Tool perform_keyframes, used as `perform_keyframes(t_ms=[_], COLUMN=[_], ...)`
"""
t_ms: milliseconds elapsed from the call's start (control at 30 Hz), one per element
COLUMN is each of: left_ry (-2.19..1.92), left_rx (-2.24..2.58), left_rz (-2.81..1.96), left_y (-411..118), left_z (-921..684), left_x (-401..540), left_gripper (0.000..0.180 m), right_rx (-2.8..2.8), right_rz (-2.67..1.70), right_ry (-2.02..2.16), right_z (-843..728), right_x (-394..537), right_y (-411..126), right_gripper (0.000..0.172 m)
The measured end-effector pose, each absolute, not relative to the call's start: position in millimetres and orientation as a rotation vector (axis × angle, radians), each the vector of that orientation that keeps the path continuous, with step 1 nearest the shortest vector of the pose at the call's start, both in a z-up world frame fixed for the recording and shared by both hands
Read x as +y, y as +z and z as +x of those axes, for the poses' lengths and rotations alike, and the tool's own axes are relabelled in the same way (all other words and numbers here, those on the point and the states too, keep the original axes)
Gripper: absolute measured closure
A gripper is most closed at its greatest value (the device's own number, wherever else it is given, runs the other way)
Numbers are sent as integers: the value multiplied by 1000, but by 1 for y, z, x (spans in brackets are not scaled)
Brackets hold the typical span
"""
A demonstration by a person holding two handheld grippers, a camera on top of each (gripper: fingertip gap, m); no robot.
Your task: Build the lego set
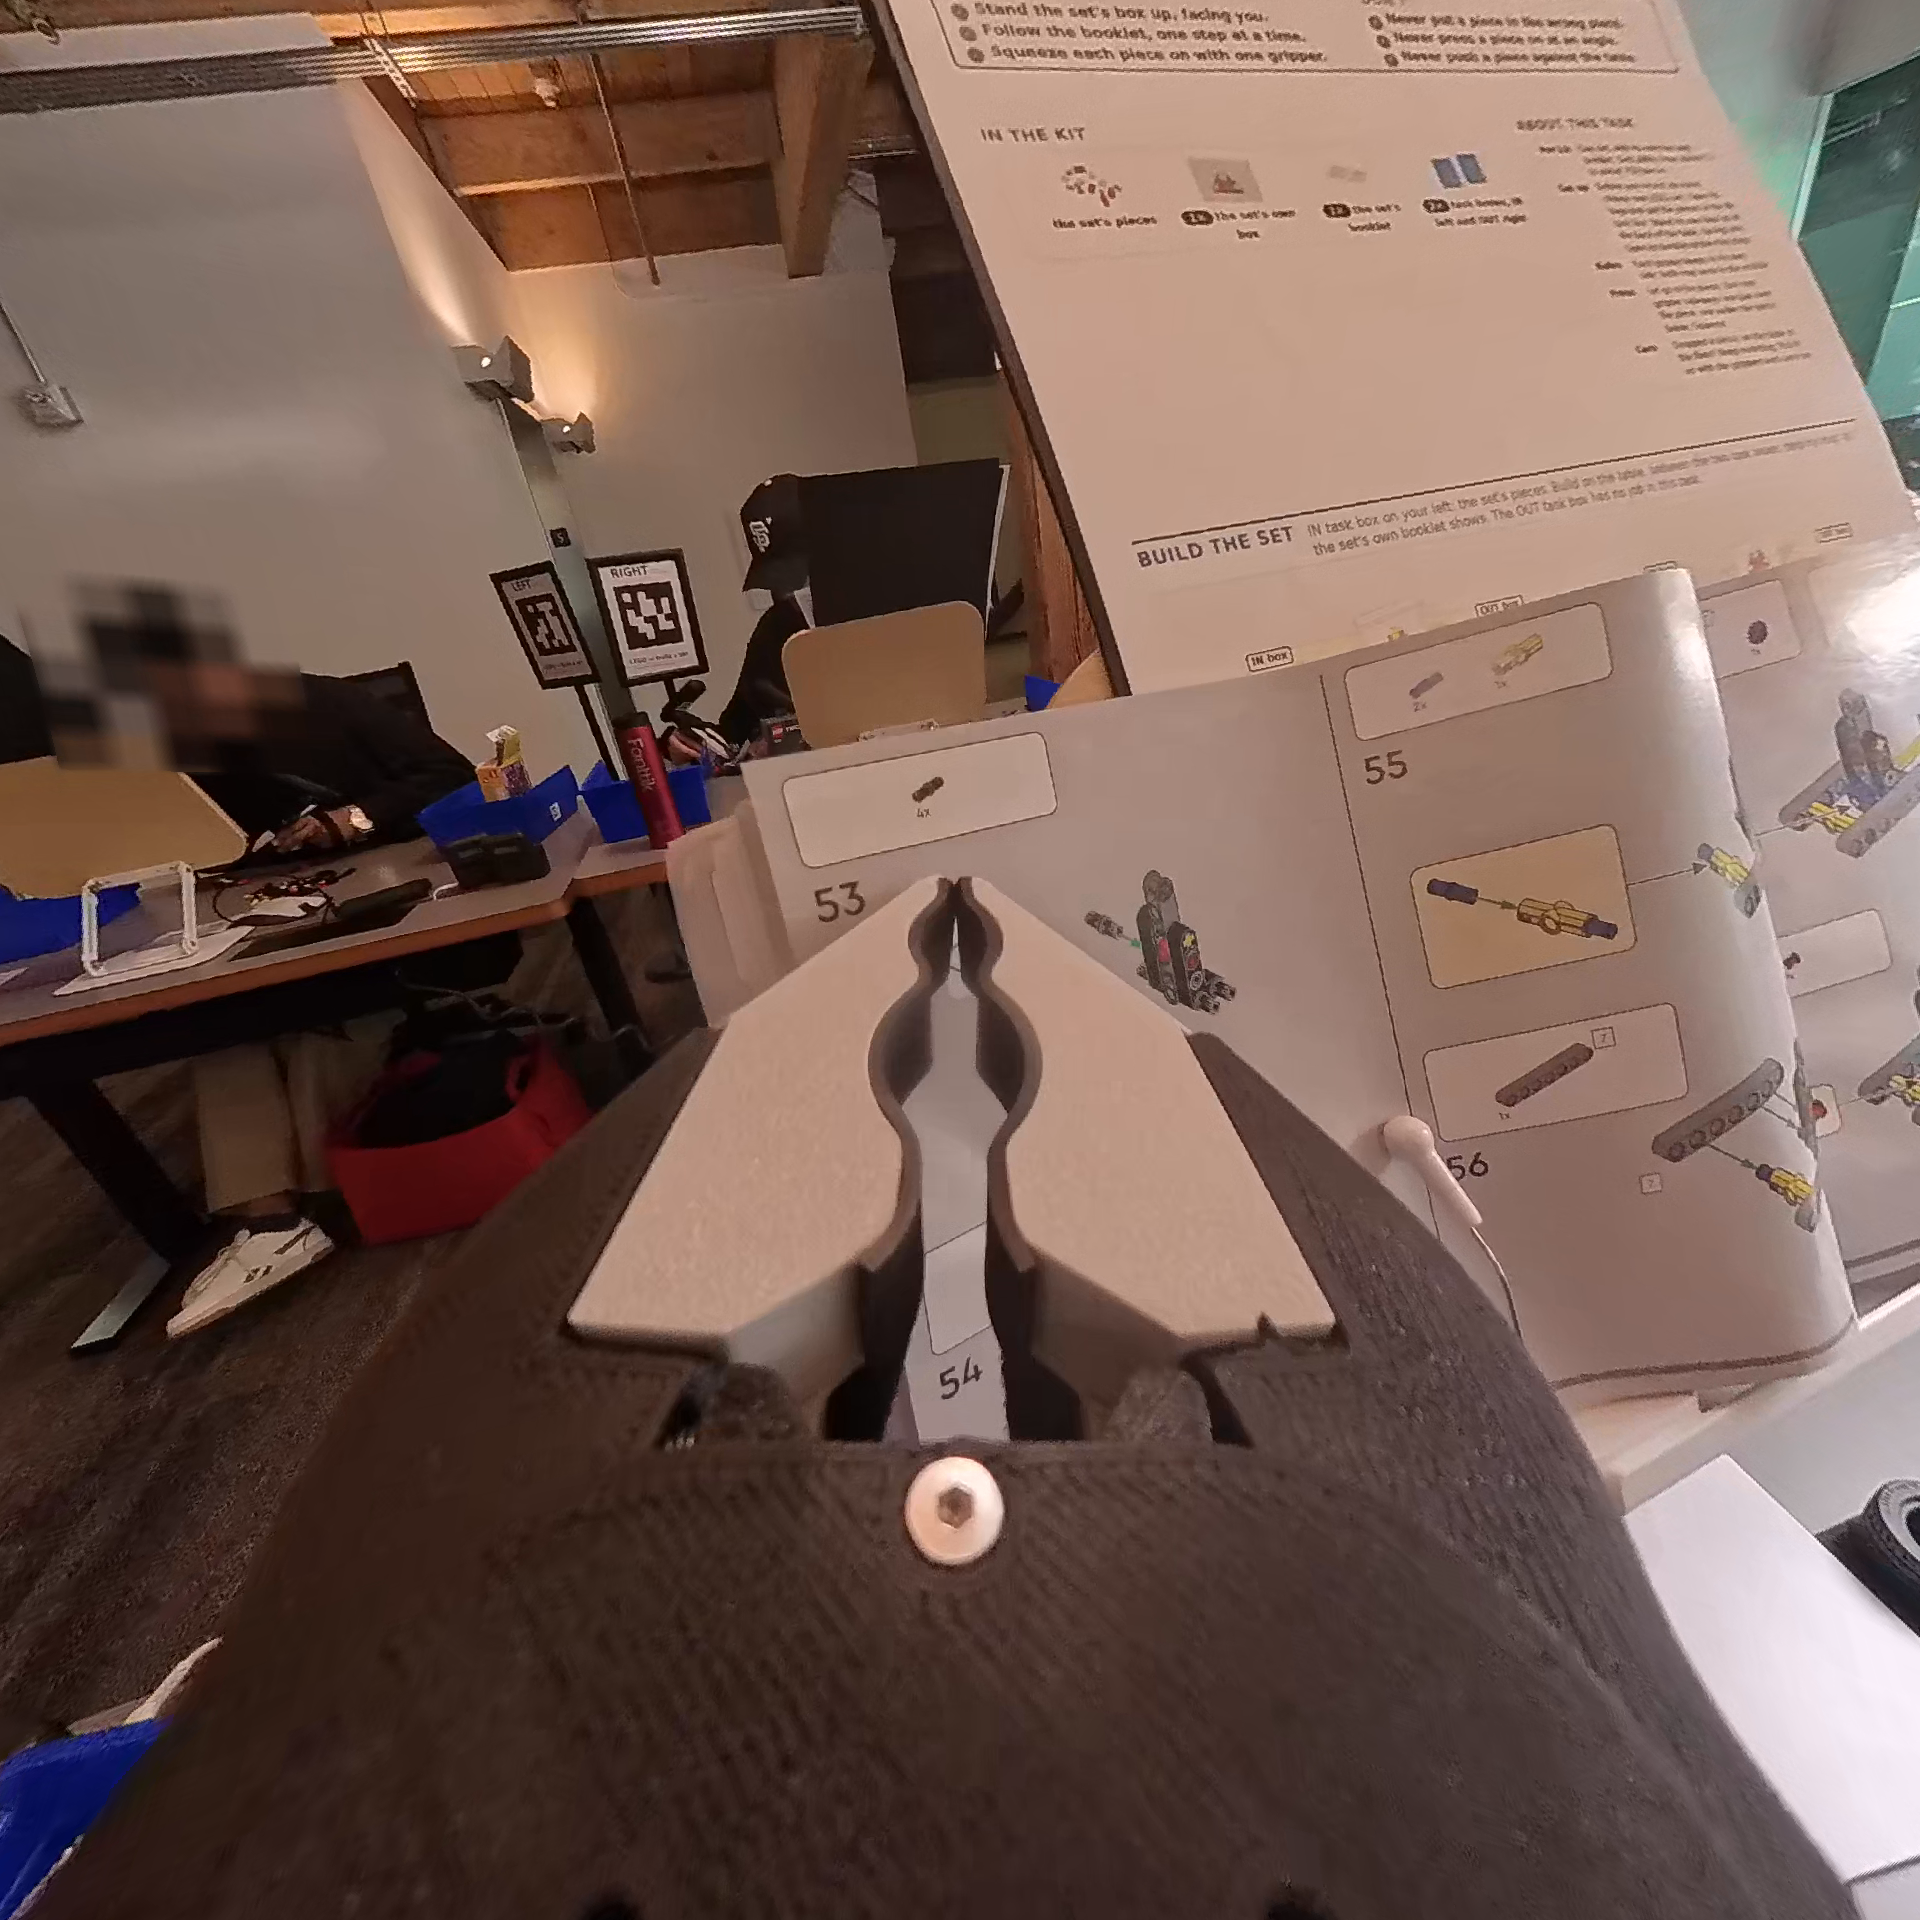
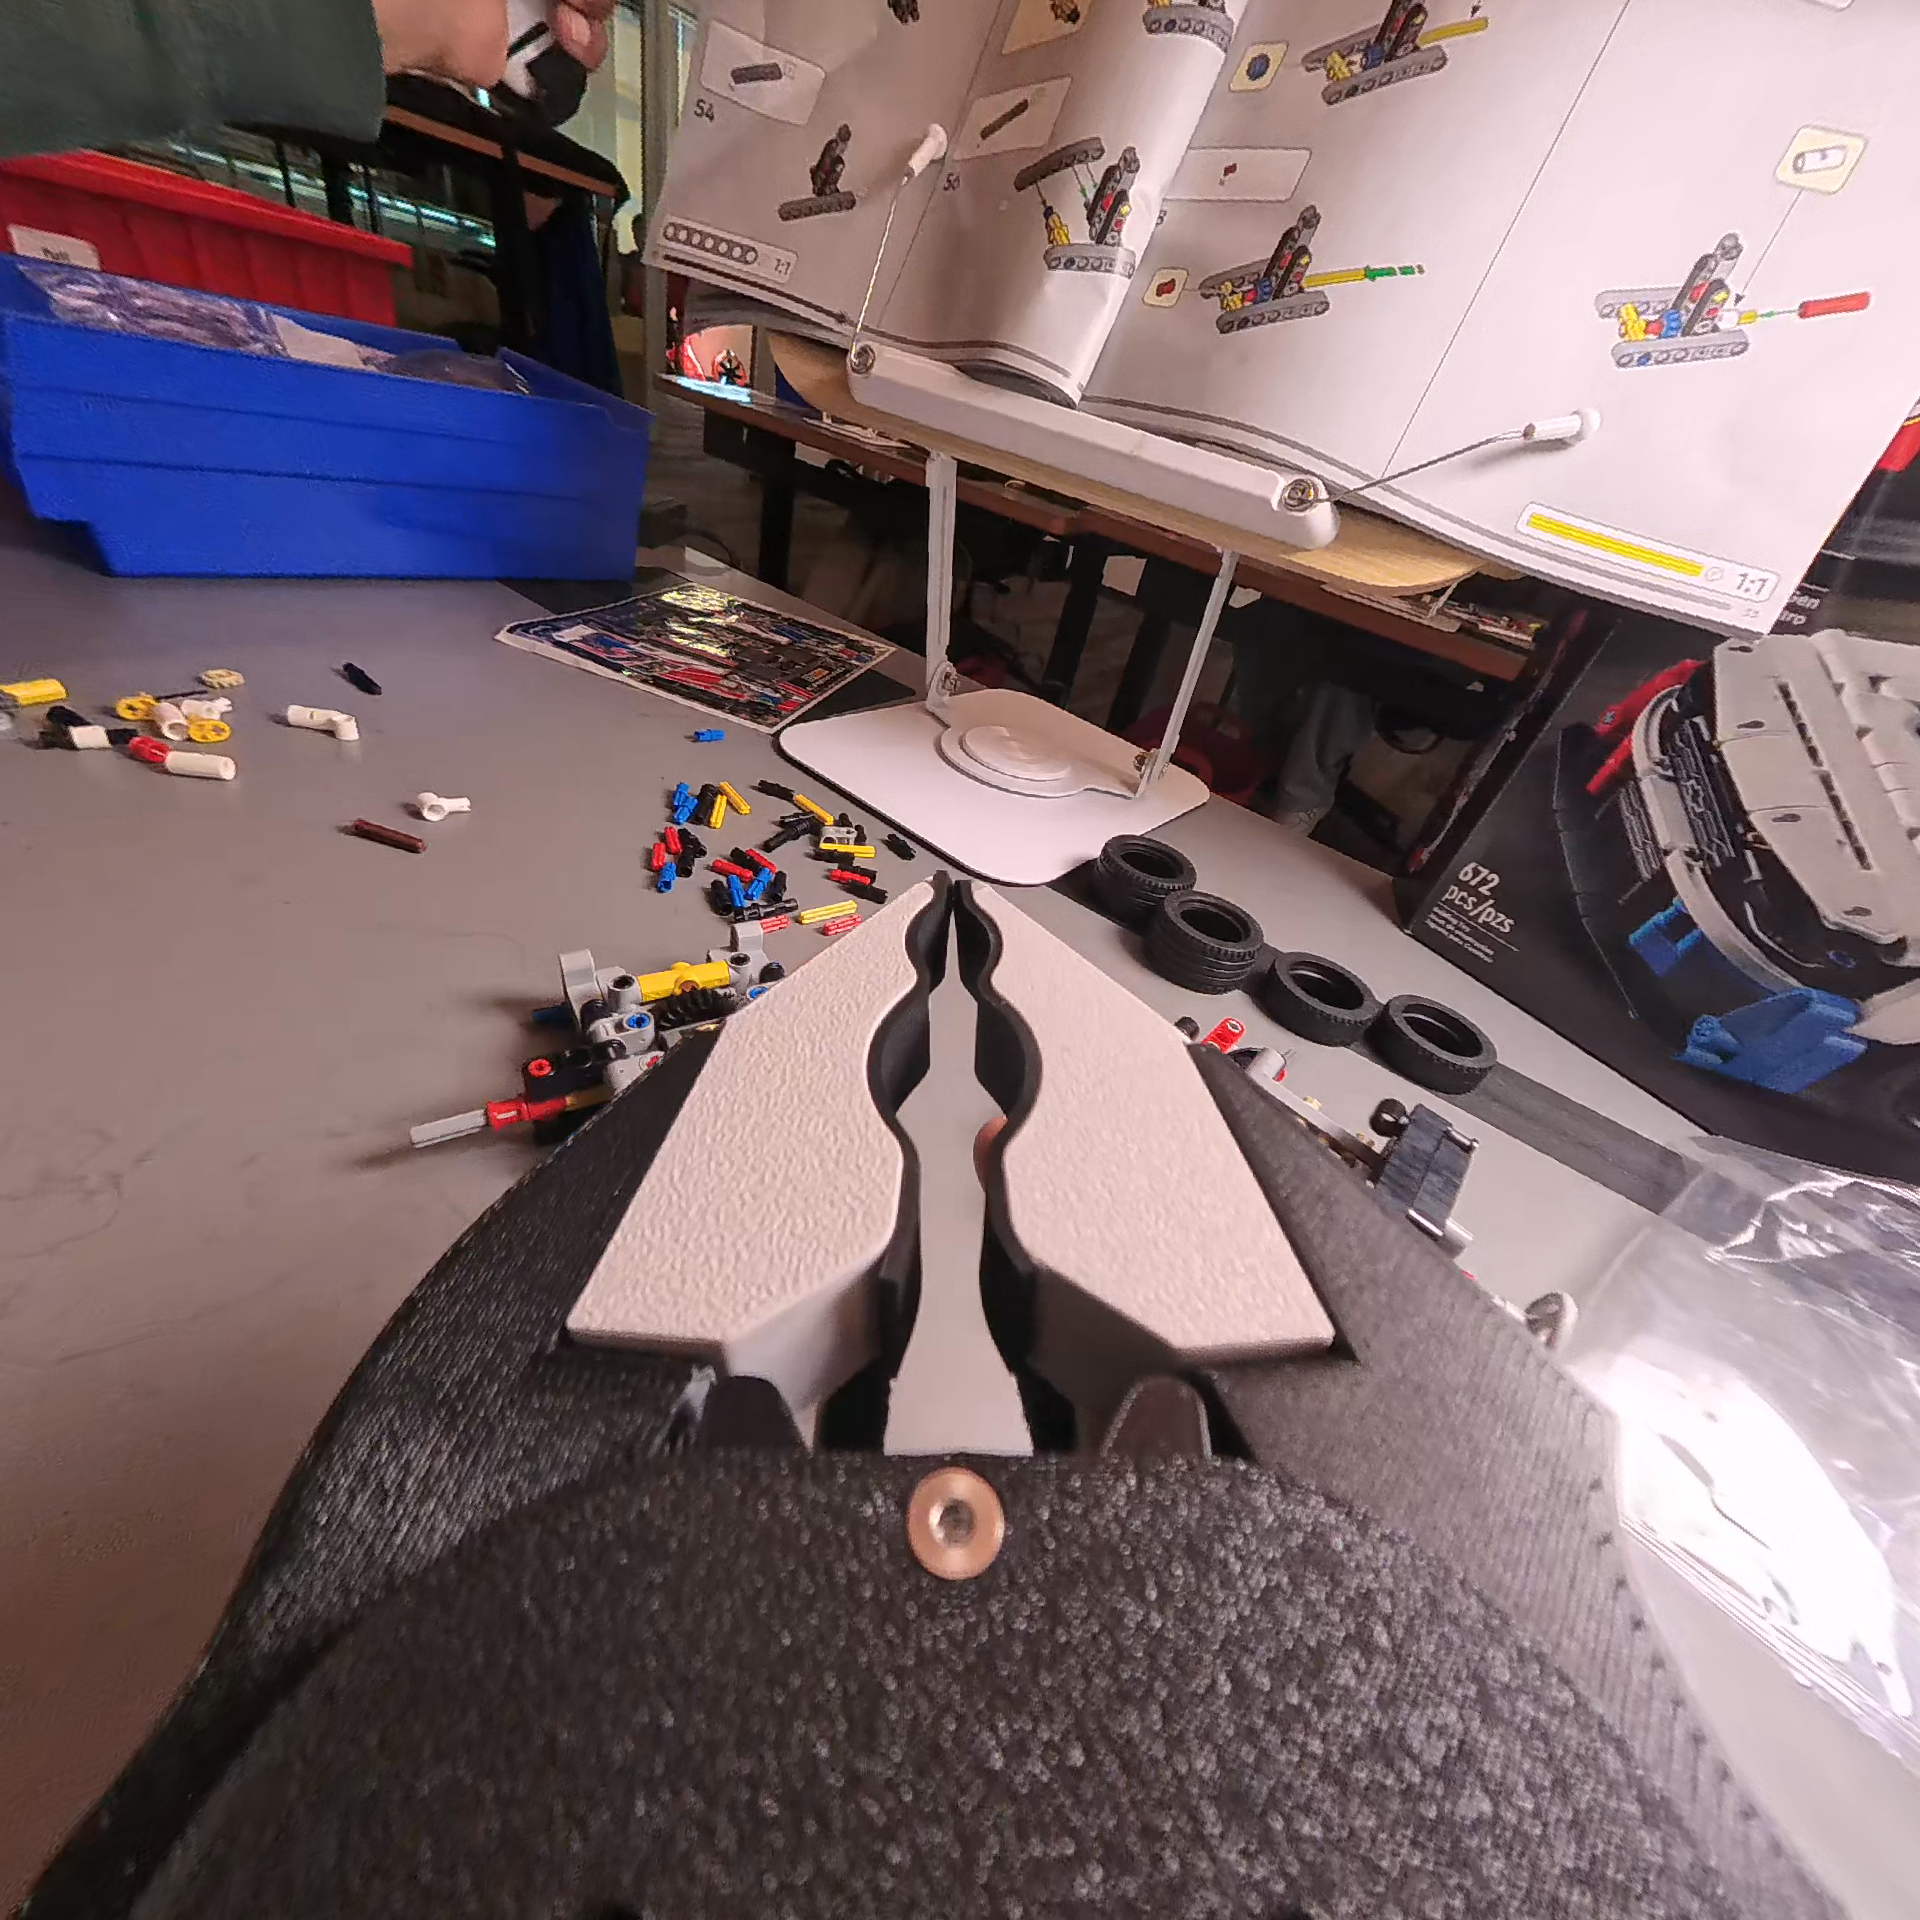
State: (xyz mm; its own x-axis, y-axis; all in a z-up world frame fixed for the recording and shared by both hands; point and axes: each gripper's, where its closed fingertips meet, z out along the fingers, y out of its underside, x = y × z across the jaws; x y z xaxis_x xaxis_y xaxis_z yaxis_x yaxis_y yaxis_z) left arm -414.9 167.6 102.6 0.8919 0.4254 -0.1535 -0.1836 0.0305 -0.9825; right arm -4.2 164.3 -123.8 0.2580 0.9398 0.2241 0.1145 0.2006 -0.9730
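The left gripper (image 1: 956, 885), fingertips pressed together on nothing, faces the propped open instruction booklet (image 1: 1247, 831), while the right gripper (image 2: 951, 885), likewise closed, hovers over loose coloured plastic pins (image 2: 758, 862) at ten o'clock.

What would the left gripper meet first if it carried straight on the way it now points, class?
Most likely the open instruction booklet on its stand: the left gripper, fingertips together, points at its left-hand page. How far off the page is cannot be judged from this view.

We see a grey counter (image 2: 260, 1039) strewn with red, blue, yellow and black pins (image 2: 764, 862). Four tyres (image 2: 1288, 971) are black; the bin (image 2: 312, 457) is blue.
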Motion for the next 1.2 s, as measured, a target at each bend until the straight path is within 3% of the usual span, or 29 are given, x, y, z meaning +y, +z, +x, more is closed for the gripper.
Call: perform_keyframes(t_ms=[33,667,1200], left_ry=[475,325,52], left_rx=[-199,12,179], left_rz=[-1474,-1529,-1884], left_y=[102,47,-149], left_z=[-413,-269,-133], left_x=[167,114,29], left_gripper=[180,180,171], right_rx=[-1166,-1176,-1160], right_rz=[-1226,-1195,-1239], right_ry=[810,816,777], right_z=[-4,-6,-4], right_x=[163,154,159], right_y=[-124,-116,-119], right_gripper=[172,172,172])
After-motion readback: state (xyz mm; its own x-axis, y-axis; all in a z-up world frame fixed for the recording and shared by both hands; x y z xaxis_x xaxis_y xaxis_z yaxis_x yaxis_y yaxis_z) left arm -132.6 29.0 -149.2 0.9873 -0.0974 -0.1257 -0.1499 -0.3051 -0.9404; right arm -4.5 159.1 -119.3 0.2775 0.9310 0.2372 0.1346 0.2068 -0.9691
